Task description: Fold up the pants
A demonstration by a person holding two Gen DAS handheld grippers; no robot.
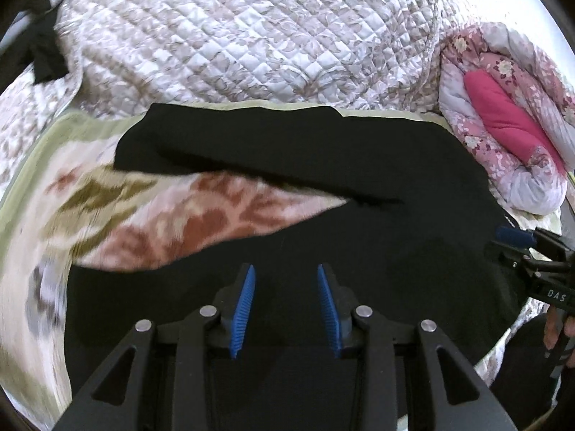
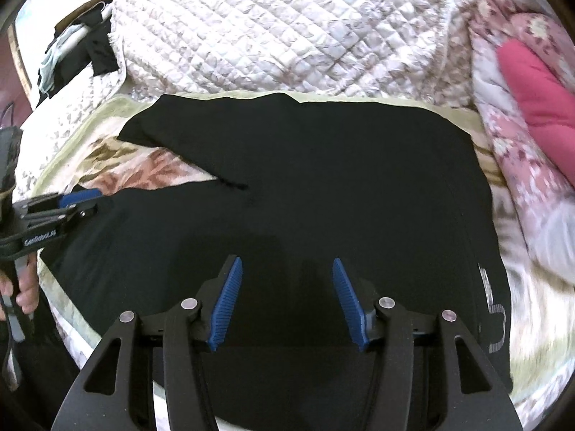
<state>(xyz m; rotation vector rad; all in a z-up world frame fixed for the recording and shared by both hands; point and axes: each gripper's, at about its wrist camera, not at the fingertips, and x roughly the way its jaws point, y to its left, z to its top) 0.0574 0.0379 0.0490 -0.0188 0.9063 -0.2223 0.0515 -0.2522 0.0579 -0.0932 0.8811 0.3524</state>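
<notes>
Pants (image 2: pixel 323 186) of plain black cloth lie spread on a floral blanket (image 1: pixel 172 222), which covers the near part of a bed. In the right wrist view they fill the centre of the picture: the wide body runs from about six o'clock up to twelve, and one leg reaches out toward ten o'clock, ending in a blunt hem. A wedge of the blanket shows between that leg and the nearer cloth at nine o'clock. Pale lettering or a logo sits near the edge of the pants at four o'clock; it is too small to read.

Beyond the pants, from eleven to one o'clock, lies a white quilted bedspread (image 2: pixel 287 28). At two to three o'clock rests a rolled pink flowered comforter (image 1: pixel 503 125) with a bright pink lining.

Over the black cloth, the left gripper (image 1: pixel 286 309) has its blue pads apart with nothing clamped between them. The right gripper (image 2: pixel 287 301) likewise stands with its pads wide apart, gripping nothing. No containers are in sight.
</notes>
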